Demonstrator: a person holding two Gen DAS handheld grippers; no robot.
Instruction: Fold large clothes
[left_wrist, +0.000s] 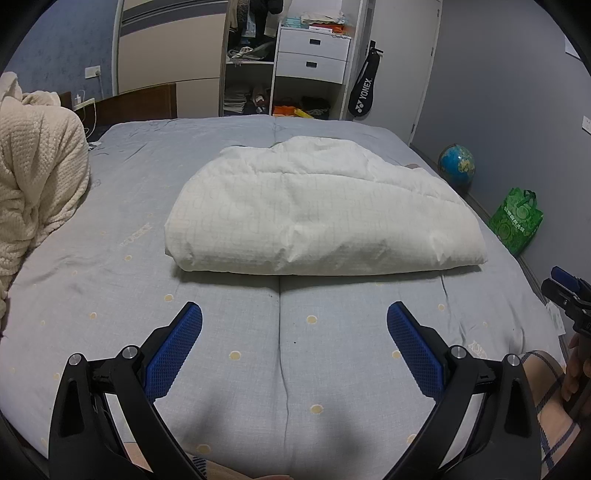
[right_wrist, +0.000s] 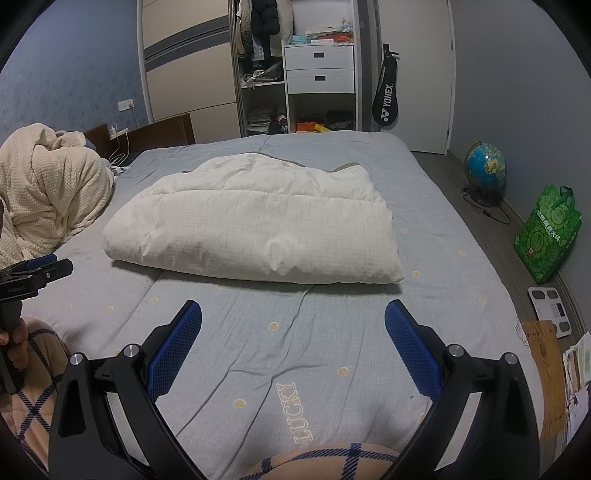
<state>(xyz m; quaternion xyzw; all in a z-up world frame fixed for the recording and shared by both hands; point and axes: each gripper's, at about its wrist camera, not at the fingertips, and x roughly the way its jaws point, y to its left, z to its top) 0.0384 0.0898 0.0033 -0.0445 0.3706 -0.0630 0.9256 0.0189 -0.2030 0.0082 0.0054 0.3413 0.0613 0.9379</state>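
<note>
On the grey dotted bed cover (right_wrist: 332, 332), before an open wardrobe (right_wrist: 295, 74), the folded white padded garment (right_wrist: 255, 229) lay ahead of my left gripper (left_wrist: 294, 325) and right gripper (right_wrist: 293, 323), both spread wide, holding nothing.

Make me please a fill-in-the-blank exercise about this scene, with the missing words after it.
1. Both the left gripper and the right gripper are ____, holding nothing.
2. The folded white garment lies on the grey ____.
3. The word stitched on the bedsheet reads ____.
4. On the floor by the wall, beside the globe, stands a ____ bag.

Missing words: open; bed; LUCKY; green
</note>
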